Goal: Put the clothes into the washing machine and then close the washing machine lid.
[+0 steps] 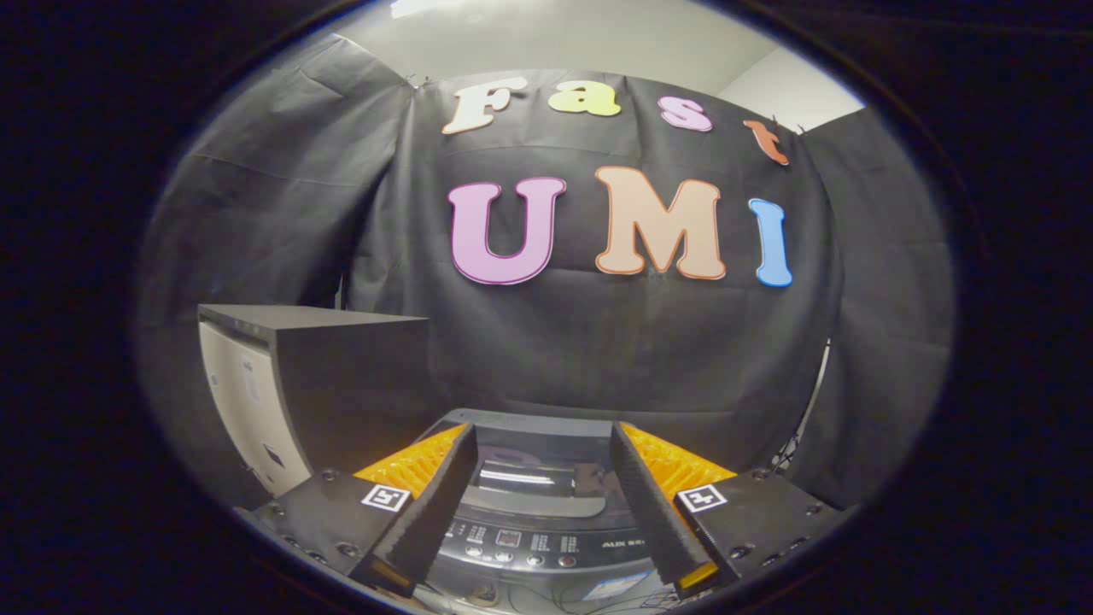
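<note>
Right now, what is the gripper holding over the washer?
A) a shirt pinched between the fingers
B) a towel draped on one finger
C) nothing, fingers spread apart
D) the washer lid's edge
C: the gripper has its fingers spread wide with only open space between them, the washing machine and its control panel showing through the gap.

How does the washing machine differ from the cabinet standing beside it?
The washing machine sits low, between and just beyond the open, empty gripper fingers; the cabinet stands taller, off to one side. The washing machine has a glossy closed lid and a button panel; the cabinet has a plain matte dark top and side with a pale front. Both stand against the black cloth wall.
</note>
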